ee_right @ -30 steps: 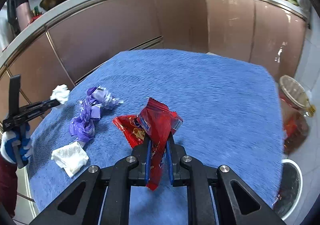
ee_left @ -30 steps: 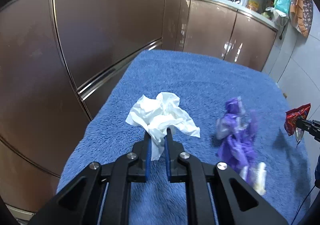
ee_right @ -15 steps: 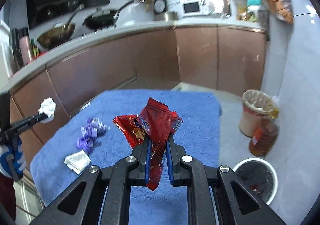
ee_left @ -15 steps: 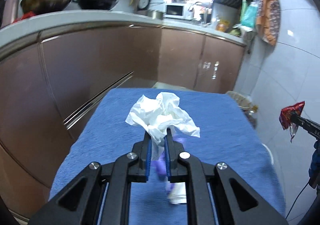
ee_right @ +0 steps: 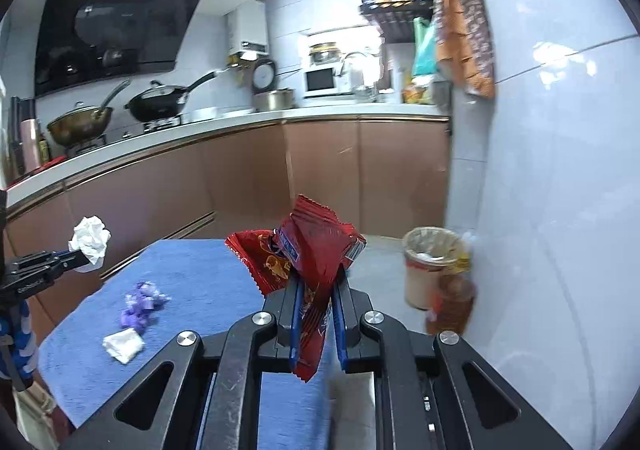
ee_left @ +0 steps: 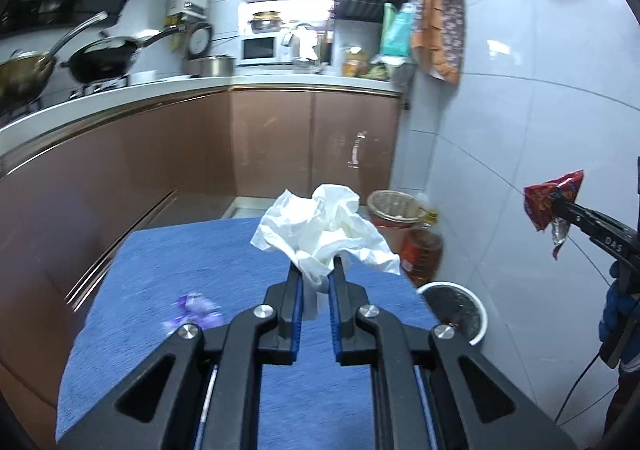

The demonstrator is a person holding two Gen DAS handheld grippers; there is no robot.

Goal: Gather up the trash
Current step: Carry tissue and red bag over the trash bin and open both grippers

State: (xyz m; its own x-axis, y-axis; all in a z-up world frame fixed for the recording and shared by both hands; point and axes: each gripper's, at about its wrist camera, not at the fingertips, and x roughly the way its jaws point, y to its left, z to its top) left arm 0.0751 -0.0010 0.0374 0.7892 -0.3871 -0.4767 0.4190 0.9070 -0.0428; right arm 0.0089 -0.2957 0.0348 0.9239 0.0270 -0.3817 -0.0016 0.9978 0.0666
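Observation:
My left gripper (ee_left: 316,264) is shut on a crumpled white tissue (ee_left: 324,228), held up above the blue towel-covered table (ee_left: 168,274). The same tissue (ee_right: 90,238) shows at the left of the right wrist view. My right gripper (ee_right: 318,276) is shut on a red snack wrapper (ee_right: 308,254), also lifted off the table; that wrapper (ee_left: 554,200) appears at the right edge of the left wrist view. On the towel (ee_right: 208,282) lie a purple wrapper (ee_right: 142,304) and a small white tissue (ee_right: 122,346). A white trash bin (ee_left: 456,310) stands on the floor past the table's right corner.
A lined paper bucket (ee_right: 430,266) and an oil bottle (ee_right: 452,304) stand on the floor by the tiled wall. Brown kitchen cabinets (ee_right: 248,178) curve behind the table, with pans and a microwave (ee_right: 322,80) on the counter. A blue-gloved hand (ee_left: 618,314) holds the right gripper.
Both grippers have risen and swung toward the right, each keeping its hold. The table has dropped lower in both views, and the floor bins and tiled wall have come into sight.

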